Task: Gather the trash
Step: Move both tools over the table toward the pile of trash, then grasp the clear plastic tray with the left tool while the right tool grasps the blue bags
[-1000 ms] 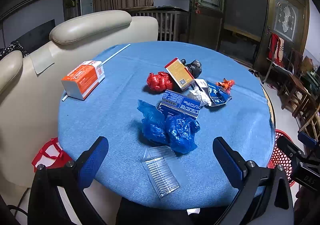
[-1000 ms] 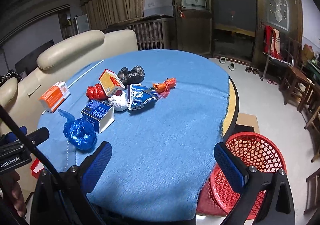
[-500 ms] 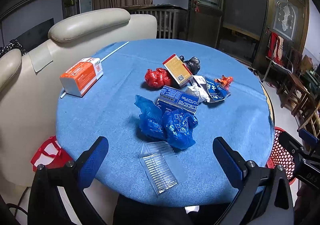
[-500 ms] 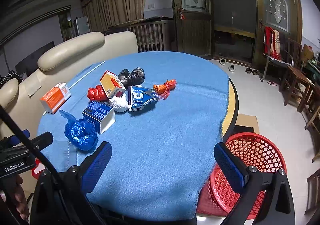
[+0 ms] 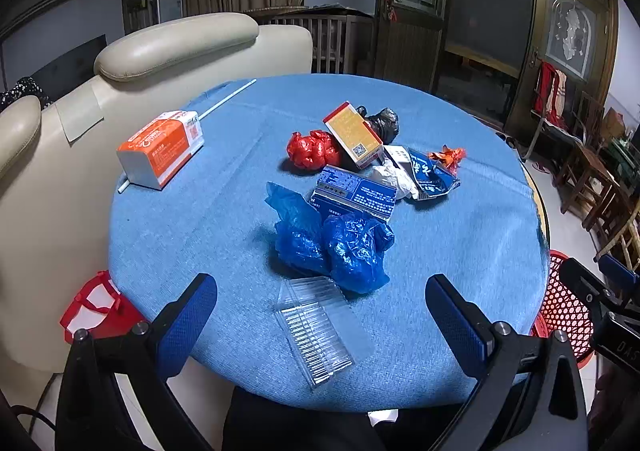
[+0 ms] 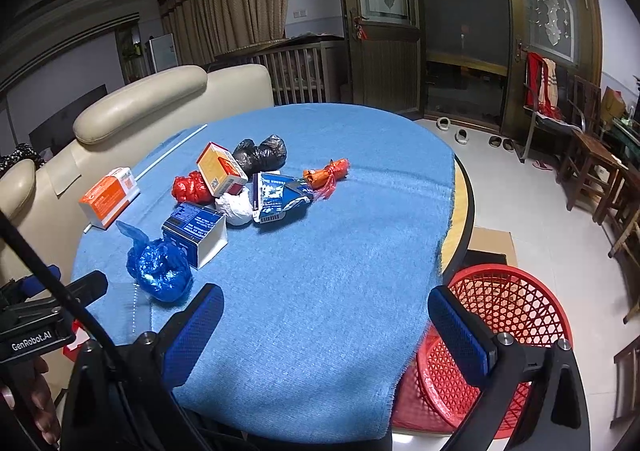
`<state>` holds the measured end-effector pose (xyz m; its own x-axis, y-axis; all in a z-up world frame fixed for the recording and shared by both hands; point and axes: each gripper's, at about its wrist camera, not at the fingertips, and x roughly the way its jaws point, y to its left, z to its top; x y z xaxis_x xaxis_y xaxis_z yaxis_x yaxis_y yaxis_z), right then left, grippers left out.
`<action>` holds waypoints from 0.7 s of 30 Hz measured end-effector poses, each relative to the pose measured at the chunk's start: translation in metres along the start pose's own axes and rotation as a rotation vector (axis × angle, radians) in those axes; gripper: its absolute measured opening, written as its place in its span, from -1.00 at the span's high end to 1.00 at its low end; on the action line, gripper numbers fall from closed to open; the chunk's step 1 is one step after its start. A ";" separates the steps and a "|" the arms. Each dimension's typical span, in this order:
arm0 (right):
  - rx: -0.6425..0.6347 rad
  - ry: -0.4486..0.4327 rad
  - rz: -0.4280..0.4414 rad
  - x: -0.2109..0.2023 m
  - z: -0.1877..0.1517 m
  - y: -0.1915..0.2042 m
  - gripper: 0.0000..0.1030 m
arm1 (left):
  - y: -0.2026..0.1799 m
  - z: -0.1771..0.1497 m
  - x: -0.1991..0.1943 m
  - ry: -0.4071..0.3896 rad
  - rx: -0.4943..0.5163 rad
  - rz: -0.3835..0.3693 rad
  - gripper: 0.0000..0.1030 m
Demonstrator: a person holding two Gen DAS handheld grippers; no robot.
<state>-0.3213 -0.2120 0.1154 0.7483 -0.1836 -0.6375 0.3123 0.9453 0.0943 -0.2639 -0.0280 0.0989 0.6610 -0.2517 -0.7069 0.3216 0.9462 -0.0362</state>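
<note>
Trash lies on a round table under a blue cloth (image 5: pixel 200 235) (image 6: pixel 340 251). Nearest my left gripper (image 5: pixel 320 303) is a clear plastic tray (image 5: pixel 316 331), with crumpled blue bags (image 5: pixel 340 243) (image 6: pixel 160 267) just beyond it. Farther on are a blue box (image 5: pixel 356 193) (image 6: pixel 196 227), a red bag (image 5: pixel 312 149) (image 6: pixel 188 187), a yellow-orange box (image 5: pixel 354 135) (image 6: pixel 220 169), a black bag (image 5: pixel 382 123) (image 6: pixel 262 151), a white wad (image 6: pixel 236 209), a blue wrapper (image 5: pixel 430 175) (image 6: pixel 278 193) and an orange wrapper (image 5: pixel 448 157) (image 6: pixel 328 173). An orange-white carton (image 5: pixel 162 149) (image 6: pixel 108 197) lies at the left. Both grippers are open and hold nothing; my right gripper (image 6: pixel 324 323) hovers over the table's near right edge.
A red mesh basket (image 6: pixel 492 331) (image 5: pixel 564 307) stands on the floor right of the table. A cream sofa (image 5: pixel 120 67) presses against the table's left side, with a red bag (image 5: pixel 96 307) on the floor below. A white stick (image 5: pixel 228 97) lies at the far left. Wooden chairs (image 6: pixel 592 171) stand at the right.
Both views have shifted slightly back and up, so the table items sit a little lower and farther. Nothing on the table has moved and both grippers stay open.
</note>
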 end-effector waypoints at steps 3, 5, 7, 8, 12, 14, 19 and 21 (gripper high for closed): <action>0.001 0.001 -0.001 0.001 -0.001 0.000 -1.00 | 0.001 -0.001 0.003 0.008 -0.001 -0.001 -1.00; 0.001 0.005 -0.001 0.002 -0.002 -0.001 -1.00 | 0.002 -0.002 0.006 0.015 -0.002 -0.003 -1.00; 0.000 0.010 -0.003 0.004 -0.004 -0.001 -1.00 | 0.002 -0.004 0.008 0.022 -0.002 -0.003 -1.00; -0.001 0.013 -0.003 0.005 -0.005 -0.001 -1.00 | 0.003 -0.004 0.009 0.024 -0.002 -0.004 -1.00; -0.002 0.023 -0.005 0.008 -0.006 -0.001 -1.00 | 0.004 -0.006 0.014 0.037 -0.007 -0.005 -1.00; -0.003 0.027 -0.005 0.010 -0.007 -0.001 -1.00 | 0.006 -0.007 0.015 0.039 -0.011 -0.007 -1.00; -0.016 0.037 0.008 0.014 -0.010 0.003 -1.00 | 0.023 -0.012 0.012 0.007 -0.059 0.000 -1.00; -0.029 0.040 0.019 0.015 -0.012 0.006 -1.00 | 0.035 -0.017 0.014 0.016 -0.089 0.016 -1.00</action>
<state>-0.3150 -0.2056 0.0968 0.7300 -0.1550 -0.6657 0.2806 0.9560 0.0852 -0.2547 0.0046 0.0758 0.6546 -0.2340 -0.7189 0.2495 0.9645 -0.0868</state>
